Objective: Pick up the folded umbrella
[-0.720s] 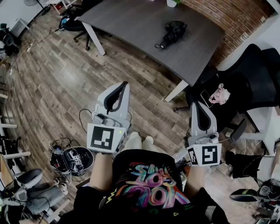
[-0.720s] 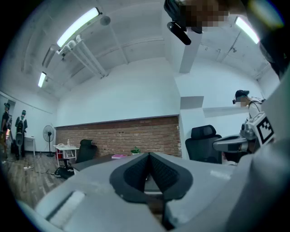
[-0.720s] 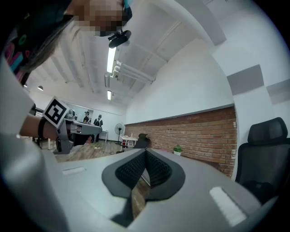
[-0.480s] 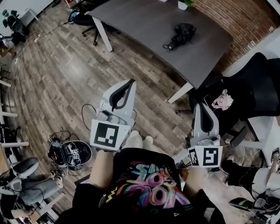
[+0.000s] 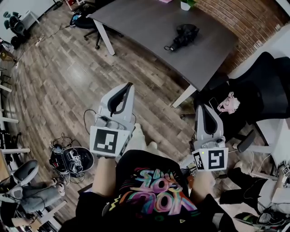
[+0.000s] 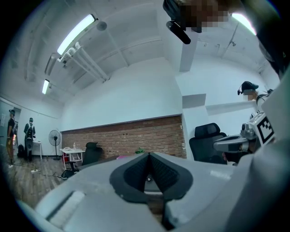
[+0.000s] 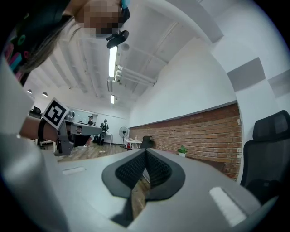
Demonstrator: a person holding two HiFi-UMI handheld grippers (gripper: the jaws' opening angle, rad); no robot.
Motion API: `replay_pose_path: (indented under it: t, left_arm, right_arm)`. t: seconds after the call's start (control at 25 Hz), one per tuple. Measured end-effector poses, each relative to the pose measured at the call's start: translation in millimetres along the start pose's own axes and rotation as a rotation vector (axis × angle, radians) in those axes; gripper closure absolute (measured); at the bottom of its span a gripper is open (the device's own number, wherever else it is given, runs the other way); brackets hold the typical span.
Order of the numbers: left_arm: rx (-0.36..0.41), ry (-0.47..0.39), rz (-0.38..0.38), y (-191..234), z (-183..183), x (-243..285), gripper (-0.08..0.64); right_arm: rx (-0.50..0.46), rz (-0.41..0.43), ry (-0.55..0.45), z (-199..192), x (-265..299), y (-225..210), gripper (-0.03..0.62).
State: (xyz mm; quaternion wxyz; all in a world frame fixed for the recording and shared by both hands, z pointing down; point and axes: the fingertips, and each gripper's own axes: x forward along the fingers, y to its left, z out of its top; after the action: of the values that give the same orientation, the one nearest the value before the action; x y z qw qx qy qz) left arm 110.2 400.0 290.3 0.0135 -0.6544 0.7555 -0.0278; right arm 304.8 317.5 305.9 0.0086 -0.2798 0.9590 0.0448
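The folded black umbrella (image 5: 183, 35) lies on the grey table (image 5: 145, 22), toward its right side, with its strap end pointing left. My left gripper (image 5: 129, 86) is held level over the wooden floor, well short of the table, and its jaws are shut with nothing between them (image 6: 148, 155). My right gripper (image 5: 202, 108) hangs level near the table's near corner, also shut and empty (image 7: 146, 151). Neither gripper touches the umbrella. The umbrella does not show in either gripper view.
A black office chair (image 5: 267, 86) with a pink thing (image 5: 228, 102) on its seat stands right of the table. A small potted plant (image 5: 185, 4) sits at the table's far edge. Cables and a bag (image 5: 72, 159) lie on the floor at left.
The head view sways a little as the person steps. Both grippers stay shut and level in front of the body, still away from the umbrella.
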Motion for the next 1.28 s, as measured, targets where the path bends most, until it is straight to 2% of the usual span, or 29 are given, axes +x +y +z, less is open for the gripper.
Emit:
replay_pose_path:
  t: [0.28, 0.52, 0.68, 0.88, 1.0, 1.28]
  left_arm:
    - [0.001, -0.010, -0.004, 10, -1, 19, 0.558]
    - [0.007, -0.013, -0.011, 41, -6, 59, 0.558]
    - [0.021, -0.013, -0.026, 75, -12, 97, 0.558]
    - [-0.002, 0.011, -0.025, 133, -11, 145, 0.558]
    - [0.018, 0.017, -0.043, 164, -16, 171, 0.558]
    - [0.017, 0.010, -0.082, 212, -25, 221, 0.558]
  right_arm:
    - [-0.004, 0.011, 0.002, -3, 23, -6, 0.594]
    - [-0.003, -0.012, 0.017, -9, 65, -22, 0.594]
    - [-0.005, -0.030, 0.031, -15, 112, -31, 0.594]
    - [-0.022, -0.059, 0.051, -12, 180, -38, 0.594]
    - [-0.031, -0.084, 0.060, -13, 217, -41, 0.594]
    - [-0.038, -0.149, 0.090, -23, 269, -50, 0.594]
